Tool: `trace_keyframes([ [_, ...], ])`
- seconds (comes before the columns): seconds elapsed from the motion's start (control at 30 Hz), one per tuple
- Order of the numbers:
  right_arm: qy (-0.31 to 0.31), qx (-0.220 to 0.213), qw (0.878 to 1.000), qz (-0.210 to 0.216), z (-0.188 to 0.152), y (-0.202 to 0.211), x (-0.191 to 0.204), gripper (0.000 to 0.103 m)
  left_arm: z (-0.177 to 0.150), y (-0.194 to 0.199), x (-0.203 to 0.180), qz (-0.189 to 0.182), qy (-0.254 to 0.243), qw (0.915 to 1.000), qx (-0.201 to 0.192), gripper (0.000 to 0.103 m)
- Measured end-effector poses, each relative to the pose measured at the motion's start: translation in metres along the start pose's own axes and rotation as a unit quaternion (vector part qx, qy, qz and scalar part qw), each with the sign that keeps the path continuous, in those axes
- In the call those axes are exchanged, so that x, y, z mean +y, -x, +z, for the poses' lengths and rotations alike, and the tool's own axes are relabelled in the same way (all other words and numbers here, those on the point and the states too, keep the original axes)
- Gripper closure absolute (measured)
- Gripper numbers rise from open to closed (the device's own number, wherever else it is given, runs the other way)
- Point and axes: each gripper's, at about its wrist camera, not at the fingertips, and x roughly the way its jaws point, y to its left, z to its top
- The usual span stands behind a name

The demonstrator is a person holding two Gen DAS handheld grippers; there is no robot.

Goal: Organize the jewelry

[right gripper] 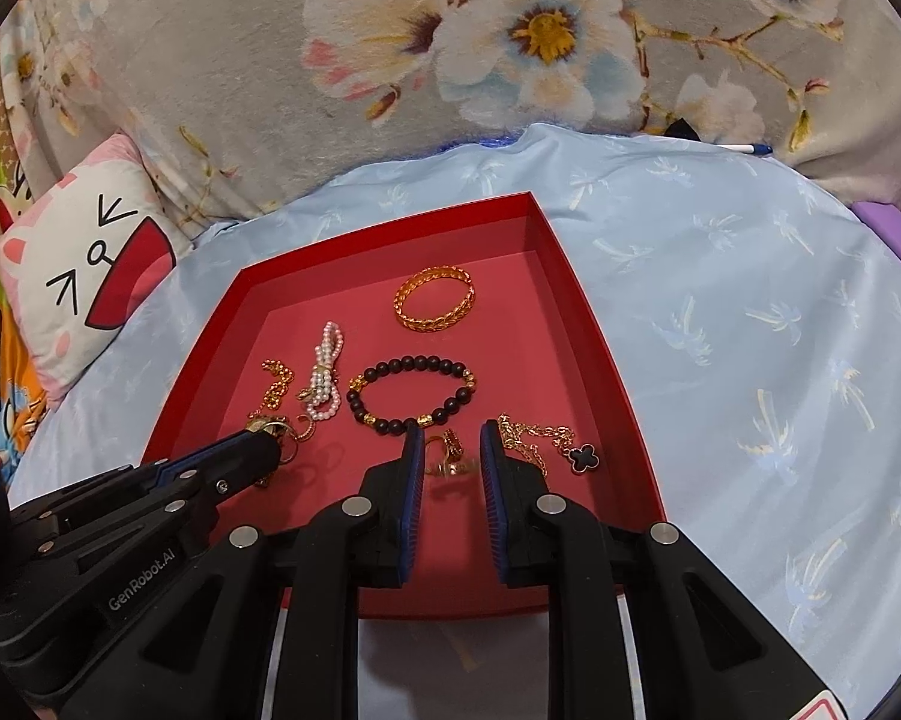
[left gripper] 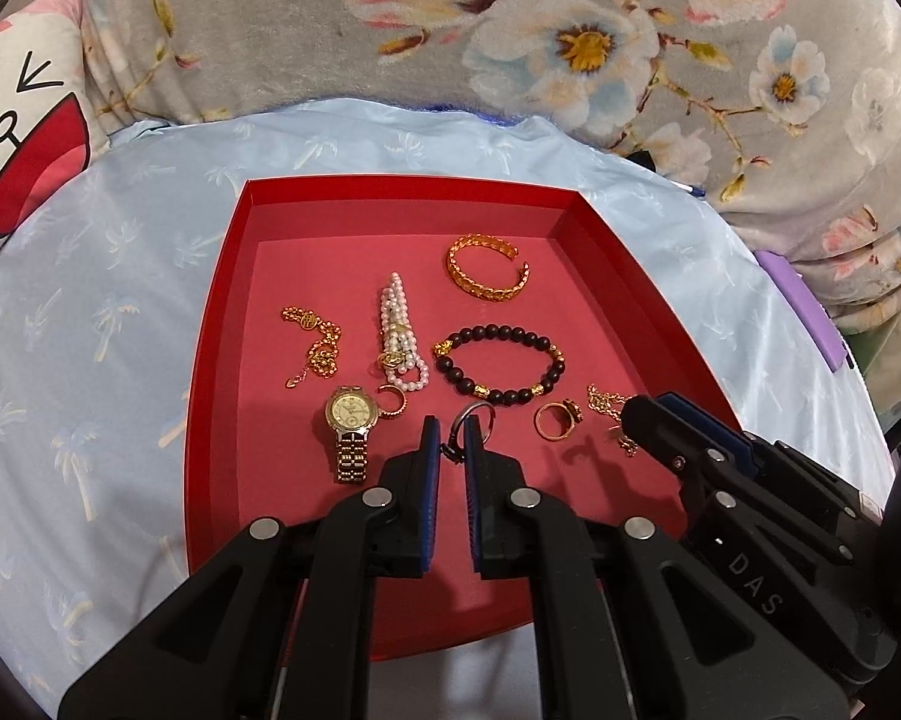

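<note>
1. Nearest the lens in the left wrist view, the left gripper (left gripper: pixel 453 444) fills the lower middle of the frame; its jaws are closed on a thin silver ring (left gripper: pixel 473 420), which stands up between the blue pads.
2. In the right wrist view the right gripper (right gripper: pixel 450 450) sits at lower centre, its jaws slightly apart and gripping nothing; a gold ring (right gripper: pixel 450 450) lies on the tray floor in the gap between them.
3. All the jewelry lies in a red tray (left gripper: pixel 390 198) on a pale blue cloth (left gripper: pixel 90 300).
4. Left of the left gripper lies a gold watch (left gripper: pixel 349 426), with a small gold chain (left gripper: pixel 318 348) above it.
5. A pearl strand (left gripper: pixel 397 330) lies at the tray's middle, a dark bead bracelet (left gripper: pixel 501 366) to its right, and a gold bangle (left gripper: pixel 487 267) toward the upper part.
6. At the right gripper's right finger lies a gold necklace with a black clover pendant (right gripper: pixel 585 457).
7. A flowered blanket (left gripper: pixel 510 30) fills the top of both frames.
</note>
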Motion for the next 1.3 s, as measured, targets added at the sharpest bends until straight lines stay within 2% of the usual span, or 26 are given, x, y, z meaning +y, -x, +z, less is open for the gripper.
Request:
trace_keyframes([
  [0.2,-0.003,-0.003,1.0,0.003,0.001,0.003,-0.001,0.084,0.001,0.0,0.001,-0.002,0.003,1.0,-0.004,0.095],
  [0.3,-0.004,-0.006,1.0,0.003,0.0,0.008,-0.001,0.084,0.002,0.0,0.003,0.001,0.008,1.0,-0.002,0.089],
  [0.6,-0.011,-0.012,1.0,-0.003,-0.012,0.033,-0.006,0.082,-0.004,0.022,0.013,0.002,0.024,0.9996,-0.015,0.089],
  [1.0,-0.007,-0.007,1.0,-0.005,-0.033,0.059,0.001,0.081,-0.035,0.049,0.013,0.005,0.027,0.9996,-0.01,0.089],
  [1.1,-0.005,-0.008,1.0,-0.006,-0.036,0.066,0.004,0.076,-0.039,0.054,0.011,0.008,0.027,0.9995,-0.012,0.088],
  [1.3,0.004,-0.012,1.0,-0.01,-0.039,0.074,0.011,0.075,-0.043,0.062,0.006,0.008,0.027,0.9995,-0.014,0.088],
])
